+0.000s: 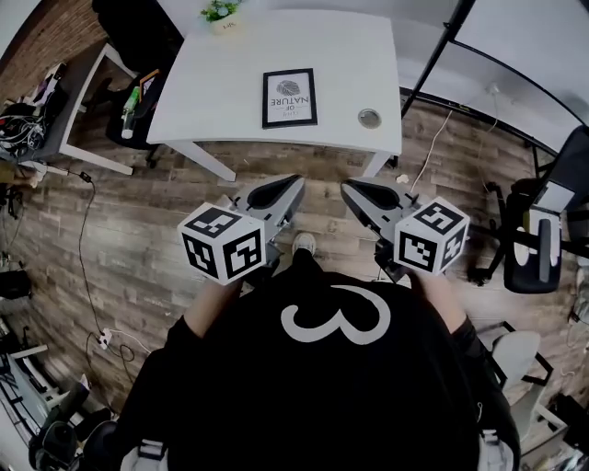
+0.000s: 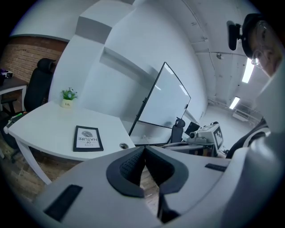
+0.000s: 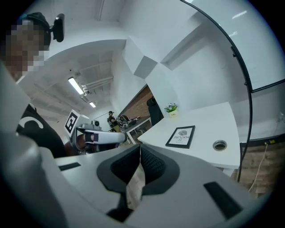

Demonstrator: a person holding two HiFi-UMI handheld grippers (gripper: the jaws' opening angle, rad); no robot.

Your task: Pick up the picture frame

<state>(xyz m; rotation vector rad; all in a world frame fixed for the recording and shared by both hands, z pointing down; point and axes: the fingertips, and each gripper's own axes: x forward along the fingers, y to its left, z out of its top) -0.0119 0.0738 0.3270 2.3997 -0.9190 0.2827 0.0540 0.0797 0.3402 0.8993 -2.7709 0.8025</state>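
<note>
A black picture frame [image 1: 289,97] with a white print lies flat on the white table [image 1: 212,83], near its front edge. It also shows in the left gripper view as the picture frame [image 2: 87,138] and in the right gripper view as the picture frame [image 3: 181,136]. My left gripper [image 1: 296,181] and right gripper [image 1: 347,187] hang over the wooden floor in front of the table, well short of the frame. Both are shut with nothing between their jaws. The left gripper [image 2: 143,149] and right gripper [image 3: 140,147] tips meet in their own views.
A small potted plant [image 1: 222,11] stands at the table's far edge. A round cable hole [image 1: 369,118] lies right of the frame. A whiteboard stand [image 1: 442,46] is to the right, office chairs [image 1: 538,241] at the far right, a dark chair [image 1: 138,101] and cluttered desk on the left.
</note>
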